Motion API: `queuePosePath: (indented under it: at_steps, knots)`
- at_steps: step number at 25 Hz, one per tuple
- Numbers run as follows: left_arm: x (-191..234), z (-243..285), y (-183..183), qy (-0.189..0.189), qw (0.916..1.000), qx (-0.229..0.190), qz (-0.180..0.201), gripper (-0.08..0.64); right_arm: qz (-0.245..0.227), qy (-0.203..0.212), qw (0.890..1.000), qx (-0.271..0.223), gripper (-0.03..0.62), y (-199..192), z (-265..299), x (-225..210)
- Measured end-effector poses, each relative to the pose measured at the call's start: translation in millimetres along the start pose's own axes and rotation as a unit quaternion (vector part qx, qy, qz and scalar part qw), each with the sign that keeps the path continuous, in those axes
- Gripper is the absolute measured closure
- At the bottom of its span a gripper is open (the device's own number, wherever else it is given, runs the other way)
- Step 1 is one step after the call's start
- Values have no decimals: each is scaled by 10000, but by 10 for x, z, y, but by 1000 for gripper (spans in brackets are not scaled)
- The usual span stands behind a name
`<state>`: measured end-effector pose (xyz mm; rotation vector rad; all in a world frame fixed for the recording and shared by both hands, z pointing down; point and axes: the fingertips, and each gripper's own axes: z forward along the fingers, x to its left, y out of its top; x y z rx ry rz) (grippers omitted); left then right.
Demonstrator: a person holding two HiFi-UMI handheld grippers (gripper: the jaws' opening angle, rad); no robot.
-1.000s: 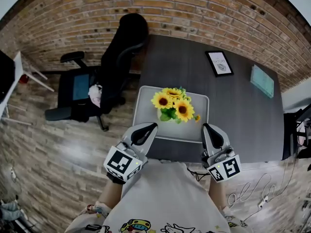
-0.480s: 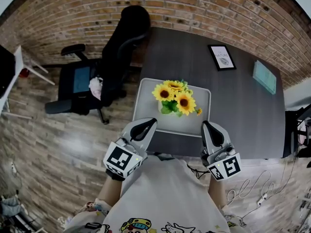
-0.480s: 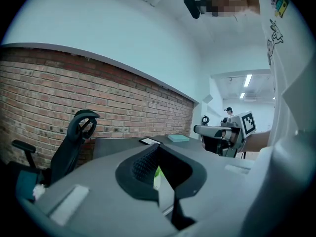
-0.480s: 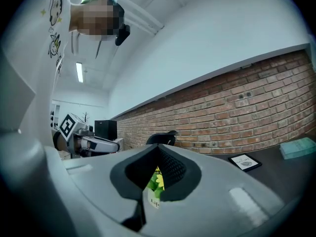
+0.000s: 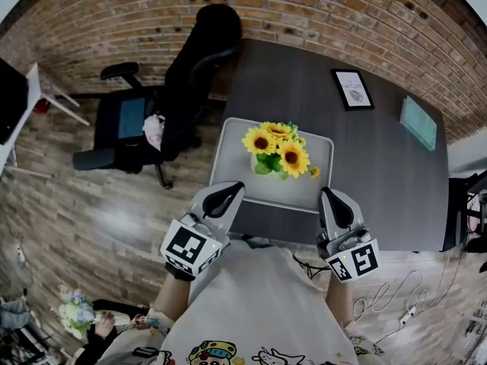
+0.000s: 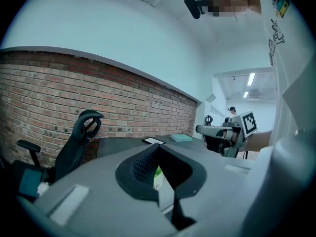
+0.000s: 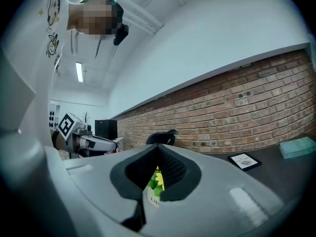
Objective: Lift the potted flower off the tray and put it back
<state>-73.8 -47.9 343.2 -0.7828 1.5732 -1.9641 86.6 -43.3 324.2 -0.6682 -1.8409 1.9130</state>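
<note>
A potted sunflower (image 5: 276, 151) with yellow blooms and green leaves stands on a pale grey tray (image 5: 228, 162) on the dark table. My left gripper (image 5: 233, 189) is shut and empty at the tray's near left corner. My right gripper (image 5: 328, 196) is shut and empty at the tray's near right edge. Both sit short of the pot and do not touch it. In the left gripper view only a sliver of the white pot (image 6: 157, 177) shows past the closed jaws. The right gripper view shows the pot and leaves (image 7: 155, 185) the same way.
A framed picture (image 5: 352, 90) and a teal pad (image 5: 419, 122) lie at the far right of the dark table (image 5: 380, 181). A black office chair (image 5: 186, 82) stands at the table's left end. A brick wall runs behind. Cables lie on the floor at right.
Both grippers keep their places and stay shut. The view has shifted slightly, so the tray and flower sit a little higher and further right in the picture.
</note>
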Motion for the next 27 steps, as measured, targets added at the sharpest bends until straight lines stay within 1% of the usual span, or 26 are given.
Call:
queuePosePath:
  at_steps: [3,17,23,27]
  knots:
    - [6,-15,-38,13,10000,3,-12,560,-65,-36,10000,30,592,-22,16,0]
    - [71,-36,-79,106,9999,70,-95,560,94,-77,9999,105,592,-68,46,-31]
    - [86,-44,-106,108,9999,69,-106,560,103,11,9998,175,592,-100,94,-3]
    - [146,-60,-93,186,9997,103,-146,560,113,41,9998,185,592,-111,137,28]
